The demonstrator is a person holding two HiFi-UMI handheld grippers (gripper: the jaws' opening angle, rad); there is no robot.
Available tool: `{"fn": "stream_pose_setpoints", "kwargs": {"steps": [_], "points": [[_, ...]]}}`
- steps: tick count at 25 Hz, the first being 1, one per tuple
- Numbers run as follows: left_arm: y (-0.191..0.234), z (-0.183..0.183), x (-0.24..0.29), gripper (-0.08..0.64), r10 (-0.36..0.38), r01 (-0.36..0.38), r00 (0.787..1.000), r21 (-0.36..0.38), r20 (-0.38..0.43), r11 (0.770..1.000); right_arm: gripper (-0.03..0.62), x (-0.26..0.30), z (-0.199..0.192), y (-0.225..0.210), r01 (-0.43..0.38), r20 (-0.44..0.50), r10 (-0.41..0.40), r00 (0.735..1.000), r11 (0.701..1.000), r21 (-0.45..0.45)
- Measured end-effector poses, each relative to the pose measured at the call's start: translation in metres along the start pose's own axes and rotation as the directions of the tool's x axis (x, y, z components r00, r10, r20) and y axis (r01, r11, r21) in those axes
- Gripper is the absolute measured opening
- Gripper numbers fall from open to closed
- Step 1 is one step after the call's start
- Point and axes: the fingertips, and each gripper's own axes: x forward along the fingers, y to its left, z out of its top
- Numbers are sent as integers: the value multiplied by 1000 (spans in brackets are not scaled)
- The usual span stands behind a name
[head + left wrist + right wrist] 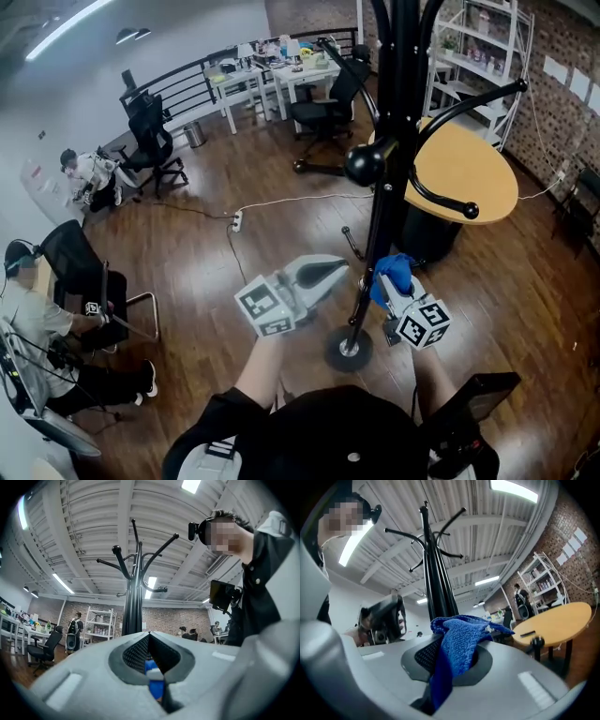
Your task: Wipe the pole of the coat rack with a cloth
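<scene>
Your right gripper's (451, 639) fingers were clamped on a blue, nubby terry cloth (459, 656). It bunched over their tips and hid them, and one fold hung down between the ribbed black pads. Your left gripper's (149, 634) grey plastic fingers met at the tips. A small blue-and-white bit showed low in the gap behind them, too blurred to identify. The cloth sat just beside the slim, glossy black pole (382, 216) of the coat rack, low down near its round disc base (349, 350). I couldn't tell whether they touched. At least four curved, ball-tipped arms branched off the pole, and its top was cut off in the head view.
</scene>
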Motion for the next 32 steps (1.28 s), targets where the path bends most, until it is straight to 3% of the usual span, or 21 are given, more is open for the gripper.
{"fn": "stream_pose_setpoints", "kwargs": {"steps": [4,7,9,12,15,18,21,24,26,29,32], "points": [[-4,-2,3,-3,-15,15,1000,-6,-10,1000,41,-4,-81,-23,63,-209,-46,977,995,75],[-6,-4,3,-3,-20,20,1000,-5,-11,1000,41,-5,-83,-25,90,-205,-67,976,990,108],[-5,-5,2,-3,-18,18,1000,-3,-11,1000,40,-4,-51,-17,70,-107,-59,992,992,102],[-5,-5,0,-3,-13,13,1000,1,-11,1000,40,0,28,6,34,61,-36,997,998,46],[-5,-3,-2,-3,-12,12,1000,3,-8,1000,40,5,121,32,9,213,-1,977,999,-38],[-5,-2,-3,-3,-17,17,1000,4,-1,1000,40,9,201,54,2,306,33,951,993,-115],[-7,-1,-8,-3,-15,15,1000,4,6,1000,41,11,241,70,-19,354,82,932,984,-178],[-6,-1,-14,-3,-8,8,1000,3,7,1000,41,9,232,70,-22,357,91,930,981,-194],[-4,-1,-15,-3,-4,4,1000,2,5,1000,41,8,204,62,-11,327,68,943,985,-173],[-3,0,-16,-3,-4,4,1000,2,1,1000,40,3,137,41,22,257,3,966,995,-96],[-3,-1,-13,-3,-14,14,1000,4,-3,1000,40,1,52,14,57,121,-53,991,998,-28]]}}
